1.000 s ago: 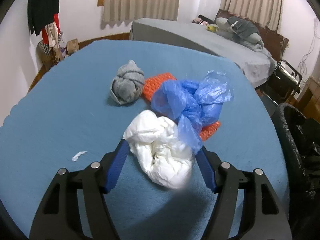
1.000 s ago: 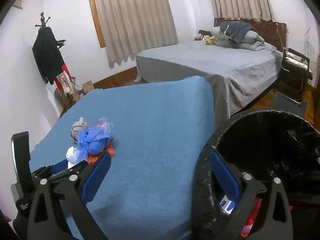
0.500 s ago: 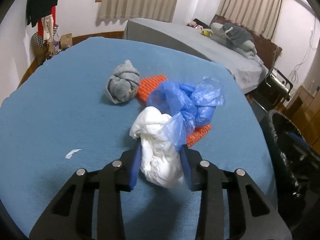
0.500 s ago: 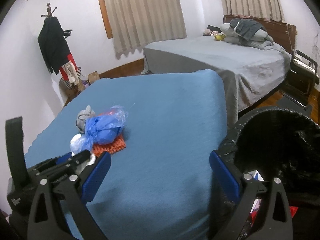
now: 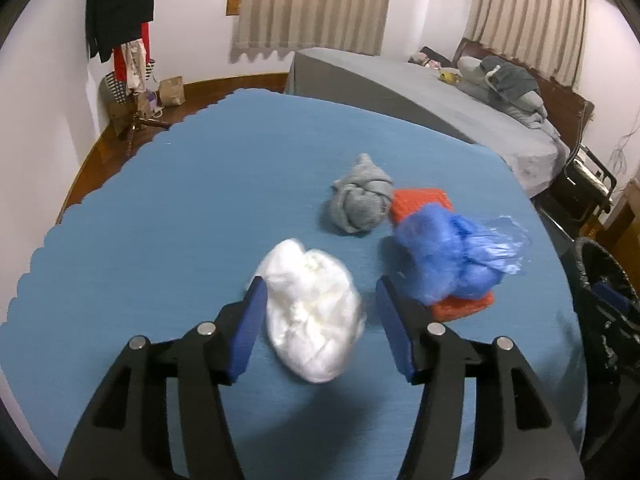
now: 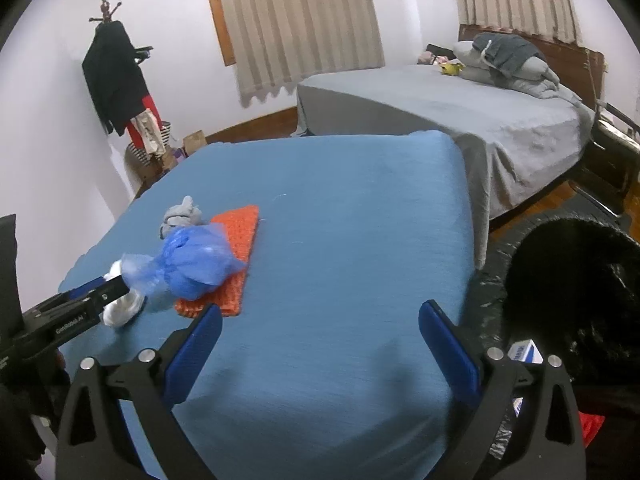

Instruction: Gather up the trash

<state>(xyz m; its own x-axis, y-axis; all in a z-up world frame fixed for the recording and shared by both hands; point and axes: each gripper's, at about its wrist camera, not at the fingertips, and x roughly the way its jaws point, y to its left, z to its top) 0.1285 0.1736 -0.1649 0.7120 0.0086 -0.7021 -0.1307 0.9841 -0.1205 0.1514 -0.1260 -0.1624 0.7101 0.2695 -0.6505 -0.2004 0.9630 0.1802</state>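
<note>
My left gripper [image 5: 318, 302] has just been opening around the white wad [image 5: 312, 316], its left pad touching it; blue bag [image 5: 448, 258] lying at two o'clock; my right gripper [image 6: 320, 334] is gaping, empty

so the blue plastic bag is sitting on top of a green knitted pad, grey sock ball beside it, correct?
Not quite: the knitted pad under the blue plastic bag is orange, not green. The right wrist view shows it plainly, and the left wrist view agrees. The rest holds: the bag lies on the pad, and the grey sock ball sits beside it on the blue table cover.
</note>
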